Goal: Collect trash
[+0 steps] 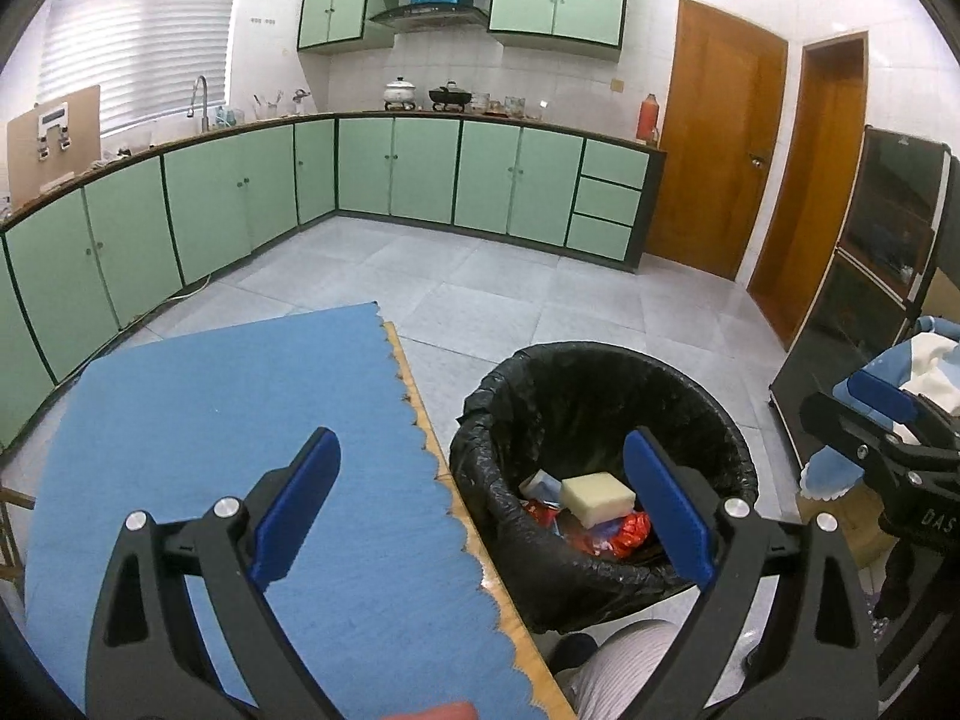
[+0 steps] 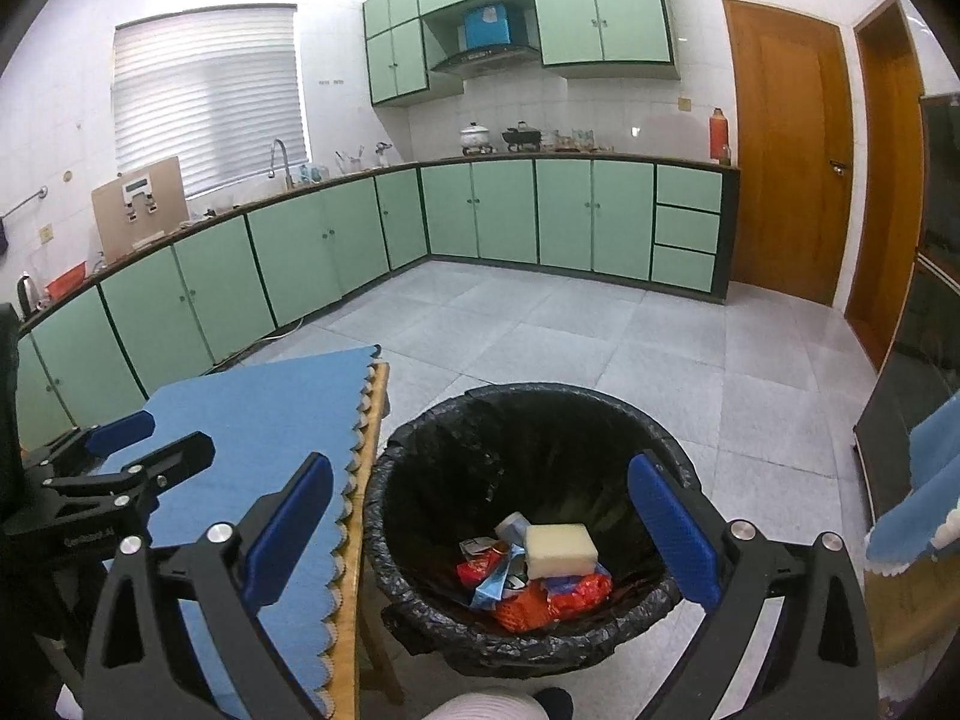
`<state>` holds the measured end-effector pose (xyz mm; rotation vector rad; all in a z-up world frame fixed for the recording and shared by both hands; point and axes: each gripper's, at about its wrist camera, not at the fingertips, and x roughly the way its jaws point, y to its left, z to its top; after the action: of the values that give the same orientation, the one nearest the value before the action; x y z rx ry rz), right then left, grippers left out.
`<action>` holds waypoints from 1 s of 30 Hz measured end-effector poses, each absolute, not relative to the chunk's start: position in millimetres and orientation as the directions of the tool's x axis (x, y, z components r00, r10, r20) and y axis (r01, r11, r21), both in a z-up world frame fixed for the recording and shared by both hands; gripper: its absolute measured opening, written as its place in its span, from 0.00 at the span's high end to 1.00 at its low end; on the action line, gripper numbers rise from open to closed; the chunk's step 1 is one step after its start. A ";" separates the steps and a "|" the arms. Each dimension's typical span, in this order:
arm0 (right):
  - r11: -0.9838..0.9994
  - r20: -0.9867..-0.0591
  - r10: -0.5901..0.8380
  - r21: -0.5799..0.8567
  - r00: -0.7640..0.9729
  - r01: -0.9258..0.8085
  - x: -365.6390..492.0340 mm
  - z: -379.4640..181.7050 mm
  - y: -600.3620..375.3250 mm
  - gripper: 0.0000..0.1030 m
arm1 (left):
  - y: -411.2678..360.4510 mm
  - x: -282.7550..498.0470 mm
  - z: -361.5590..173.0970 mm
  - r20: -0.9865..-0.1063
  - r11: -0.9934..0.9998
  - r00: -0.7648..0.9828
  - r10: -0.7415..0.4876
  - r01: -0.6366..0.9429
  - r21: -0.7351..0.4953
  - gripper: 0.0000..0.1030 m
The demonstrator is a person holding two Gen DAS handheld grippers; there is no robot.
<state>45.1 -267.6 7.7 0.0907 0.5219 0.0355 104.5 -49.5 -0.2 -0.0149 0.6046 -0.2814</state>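
A black-lined trash bin [image 1: 480,420] [image 2: 390,480] stands on the floor beside a table with a blue cloth [image 1: 210,420] [image 2: 252,408]. In it lie a pale yellow sponge [image 1: 597,495] [image 2: 561,549] and red and blue wrappers [image 1: 624,531] [image 2: 528,597]. My left gripper [image 1: 480,480] is open and empty, straddling the table edge and the bin. My right gripper [image 2: 480,504] is open and empty above the bin. Each gripper shows at the edge of the other's view: the right one [image 1: 870,420], the left one [image 2: 138,450].
Green kitchen cabinets [image 1: 390,168] [image 2: 480,210] run along the left and far walls. Wooden doors [image 1: 714,138] [image 2: 786,150] are at the right. A dark cabinet [image 1: 870,276] and a blue-white cloth pile [image 1: 918,372] stand at the right. The person's knee [image 1: 624,672] is below.
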 end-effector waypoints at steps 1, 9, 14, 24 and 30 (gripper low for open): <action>0.996 -0.495 0.060 0.093 0.867 -0.016 45.0 9.6 -266.0 0.06 | -48.7 103.4 0.5 -0.557 0.962 0.787 -0.264 0.255 -0.095 0.10; 0.995 -0.476 0.082 0.081 0.876 -0.049 42.6 22.1 -252.5 0.06 | -37.2 90.7 12.9 -0.540 0.967 0.804 -0.249 0.241 -0.088 0.10; 0.995 -0.469 0.091 0.076 0.878 -0.063 39.0 25.8 -247.2 0.06 | -34.1 84.8 18.2 -0.528 0.969 0.815 -0.240 0.236 -0.076 0.10; 0.995 -0.462 0.092 0.063 0.882 -0.071 36.3 30.8 -242.9 0.06 | -30.5 77.2 24.6 -0.513 0.970 0.825 -0.236 0.234 -0.069 0.10; 0.995 -0.461 0.093 0.062 0.882 -0.073 35.5 30.9 -241.9 0.06 | -30.4 75.1 26.8 -0.504 0.969 0.830 -0.238 0.236 -0.069 0.10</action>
<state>35.5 -241.9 30.9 0.0438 0.4821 0.0864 75.1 -30.4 26.8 -0.0039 0.5356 -0.2515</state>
